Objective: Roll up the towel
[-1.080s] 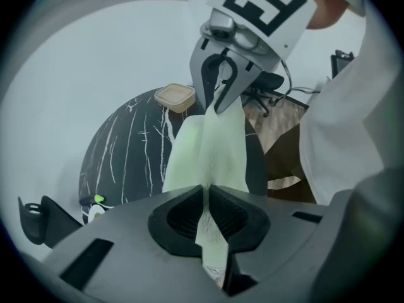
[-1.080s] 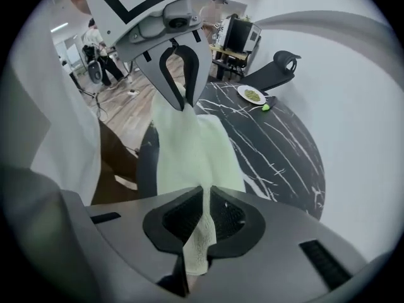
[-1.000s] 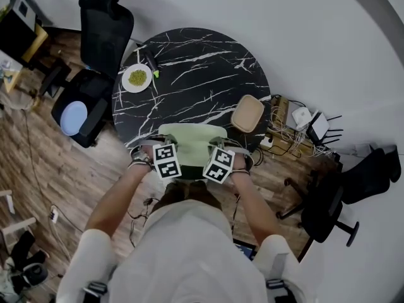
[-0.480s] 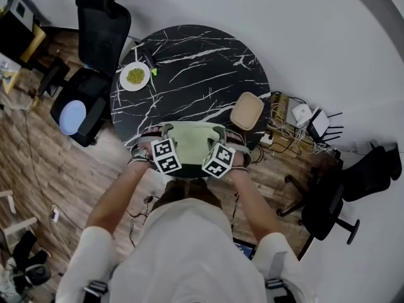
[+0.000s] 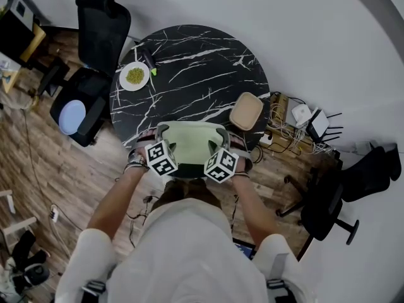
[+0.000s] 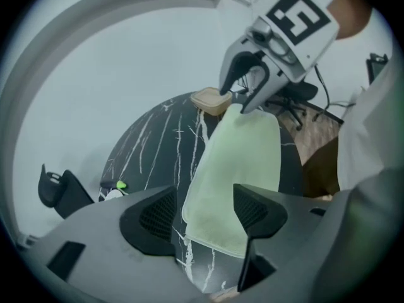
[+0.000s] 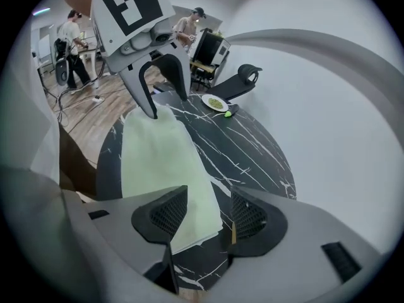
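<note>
1. Towel (image 5: 189, 142): pale green, spread flat on the round black marbled counter (image 5: 189, 62), on the side nearest you. No roll shows in it.
2. Your left gripper (image 6: 203, 201) hangs over the towel's left end and is tipped steeply down. Its jaws stand apart and have just been opening. The towel's end lies between them, and neither pad presses on it.
3. Your right gripper (image 7: 208, 197) hangs over the towel's right end at a similar downward tilt. Its jaws also stand apart and have just been opening, though less widely than the left pair. A corner of the towel lies between them, loose and ungripped.
4. In each gripper view, the opposite gripper shows at the towel's other end, with the cloth running unbroken between the two.
5. White plate (image 5: 135, 76) of green food: beyond the towel's far left corner, well apart from it, on the counter.
6. Tan dish (image 5: 247, 112): just beyond the towel's far right corner, near the cloth but not touching it.
7. Black office chair (image 5: 101, 24): off the counter, farther beyond the towel than the plate and to its left.
8. Blue disc (image 5: 72, 117): on a dark seat, well to the left of the towel.
9. Cables and small white devices (image 5: 297, 122): on the wooden floor, to the right of the towel, past the tan dish.
</note>
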